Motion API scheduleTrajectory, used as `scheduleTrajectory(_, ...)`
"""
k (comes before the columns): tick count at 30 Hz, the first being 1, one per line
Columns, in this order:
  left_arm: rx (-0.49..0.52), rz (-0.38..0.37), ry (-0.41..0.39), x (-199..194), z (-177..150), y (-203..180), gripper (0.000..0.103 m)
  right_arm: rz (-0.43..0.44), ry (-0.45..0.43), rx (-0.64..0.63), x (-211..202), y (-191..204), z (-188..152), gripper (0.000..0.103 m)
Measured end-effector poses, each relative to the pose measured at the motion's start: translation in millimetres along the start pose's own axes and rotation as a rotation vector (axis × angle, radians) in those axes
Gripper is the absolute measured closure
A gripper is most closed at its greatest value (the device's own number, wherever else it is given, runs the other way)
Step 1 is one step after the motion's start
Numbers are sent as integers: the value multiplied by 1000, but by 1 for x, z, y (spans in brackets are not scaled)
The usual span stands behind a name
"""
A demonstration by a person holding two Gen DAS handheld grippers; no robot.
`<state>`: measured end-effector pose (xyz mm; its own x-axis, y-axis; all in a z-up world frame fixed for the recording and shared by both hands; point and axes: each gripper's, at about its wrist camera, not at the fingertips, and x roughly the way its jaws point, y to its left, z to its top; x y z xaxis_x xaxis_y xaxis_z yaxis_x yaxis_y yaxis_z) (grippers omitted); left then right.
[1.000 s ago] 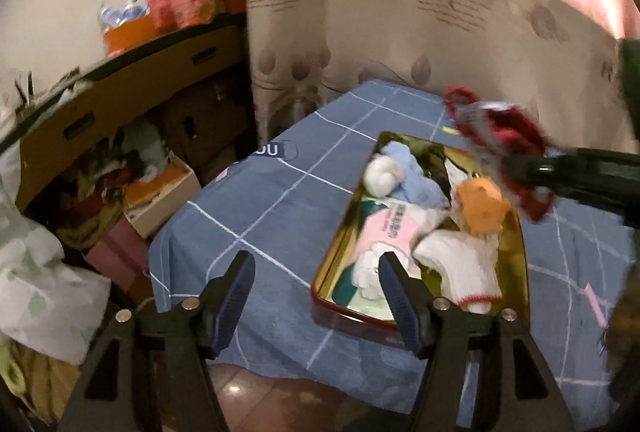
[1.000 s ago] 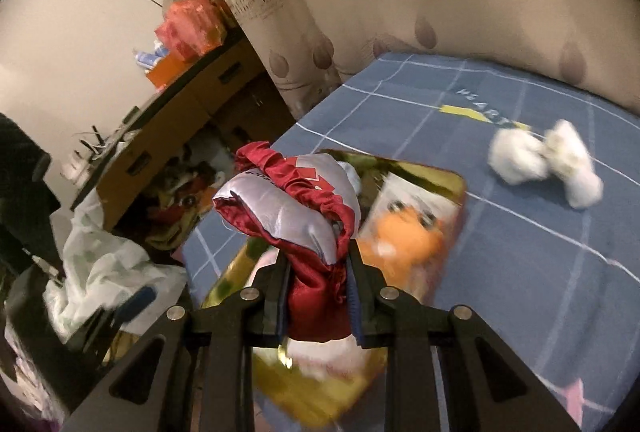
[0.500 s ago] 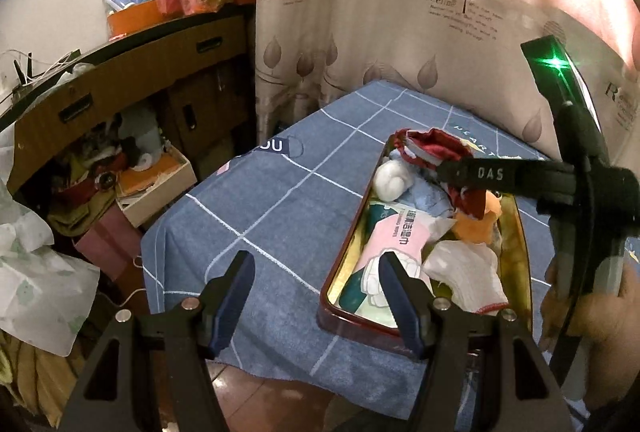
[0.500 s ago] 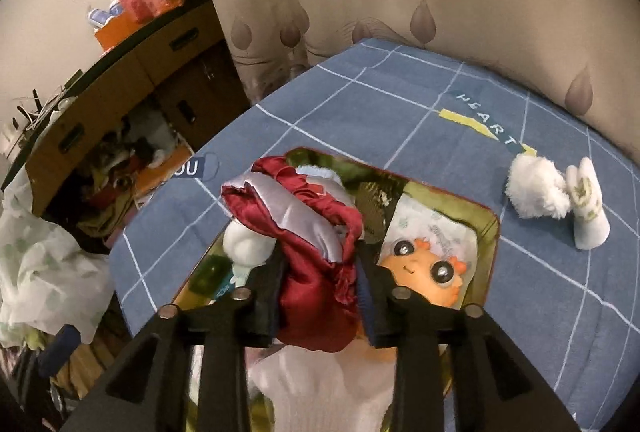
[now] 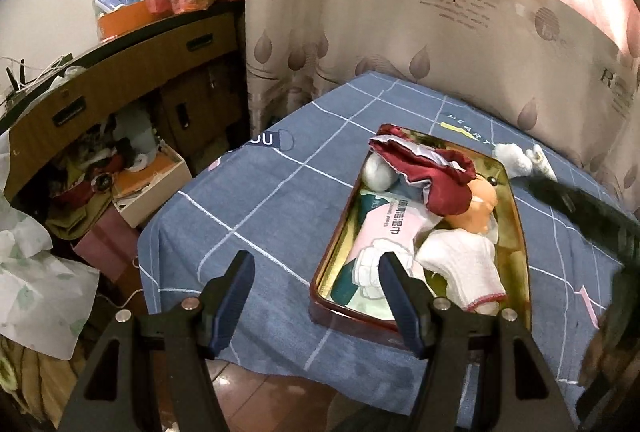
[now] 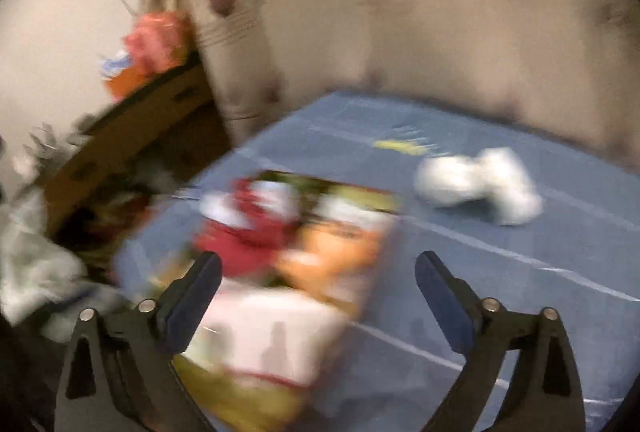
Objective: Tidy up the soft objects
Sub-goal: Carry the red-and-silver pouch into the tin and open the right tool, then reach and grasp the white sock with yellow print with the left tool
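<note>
Left tool [image 5: 314,278] hangs released, nothing between its jaws, above the blue-clothed bench [image 5: 248,200]. Beyond it the tin [image 5: 328,272] holds a red scrunchie [image 5: 424,168], orange toy [image 5: 476,204], wipes pack [image 5: 384,232] and white sock [image 5: 464,264].

Right tool [image 6: 318,274], in its blurred view, has just been opening and stands released, empty, over the tin [image 6: 208,392]; white socks [image 6: 476,184] lie apart on the bench.
</note>
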<state>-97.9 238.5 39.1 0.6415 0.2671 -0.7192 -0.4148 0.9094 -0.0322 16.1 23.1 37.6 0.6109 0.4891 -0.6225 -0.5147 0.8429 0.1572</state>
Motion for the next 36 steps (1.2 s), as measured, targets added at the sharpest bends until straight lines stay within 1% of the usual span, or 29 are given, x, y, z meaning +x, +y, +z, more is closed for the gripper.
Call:
scheduleTrajectory(1, 3, 1, -5, -1, 0, 0, 37, -95, -8, -30, -7, -17, -11, 5)
scheduleTrajectory(2, 4, -2, -9, -2, 0, 0, 37, -164, -1, -41, -11, -31, -18, 5)
scheduleTrajectory(3, 3, -7, -10, -2, -1, -1, 37, -225, 13, -41, -15, -48, -25, 5)
scheduleTrajectory(4, 2, -12, -11, -3, -1, -1, 37, -287, 28, -27, -21, -75, -34, 5)
scheduleTrajectory(5, 2, -17, -11, -3, -1, -2, 37, -330, 33, -18, -25, -93, -40, 4)
scheduleTrajectory(6, 4, -21, -14, -4, -1, -3, 37, -394, 50, -10, -28, -114, -47, 3)
scheduleTrajectory(8, 15, -30, -21, -6, -2, -6, 37, -515, 117, 17, -30, -159, -60, 3)
scheduleTrajectory(10, 38, -35, -29, -9, -3, -13, 37, -578, 152, 62, -35, -198, -73, 3)
scheduleTrajectory(12, 73, -32, -38, -11, -5, -21, 37, -626, 178, 99, -38, -222, -83, 3)
scheduleTrajectory(13, 89, -32, -42, -11, -6, -25, 37, -629, 192, 161, -41, -239, -89, 3)
scheduleTrajectory(14, 109, -33, -47, -12, -8, -30, 37, -601, 185, 222, -46, -249, -90, 3)
scheduleTrajectory(15, 131, -35, -53, -14, -9, -35, 37, -575, 159, 286, -53, -258, -91, 3)
scheduleTrajectory(16, 148, -40, -55, -15, -10, -40, 37, -573, 144, 330, -58, -265, -93, 2)
scheduleTrajectory(18, 167, -85, -41, -18, -11, -49, 37, -568, 132, 372, -62, -271, -95, 1)
scheduleTrajectory(22, 161, -213, -5, -26, -6, -63, 37, -508, 131, 364, -61, -268, -95, 1)
scheduleTrajectory(24, 155, -288, 32, -28, -1, -76, 37, -488, 134, 357, -60, -266, -96, 1)
scheduleTrajectory(25, 154, -336, 56, -28, 3, -86, 37, -480, 132, 358, -56, -267, -93, 1)
scheduleTrajectory(28, 141, -441, 118, -24, 12, -116, 37, -456, 106, 371, -63, -267, -96, 1)
scheduleTrajectory(30, 135, -518, 174, -15, 18, -143, 36, -442, 90, 379, -65, -268, -96, 1)
scheduleTrajectory(34, 107, -609, 236, 17, 29, -199, 35, -415, 45, 387, -73, -269, -96, 1)
scheduleTrajectory(35, 99, -626, 241, 27, 32, -213, 35, -410, 36, 388, -74, -268, -96, 1)
scheduleTrajectory(36, 94, -623, 245, 36, 33, -225, 35, -405, 24, 389, -77, -268, -96, 1)
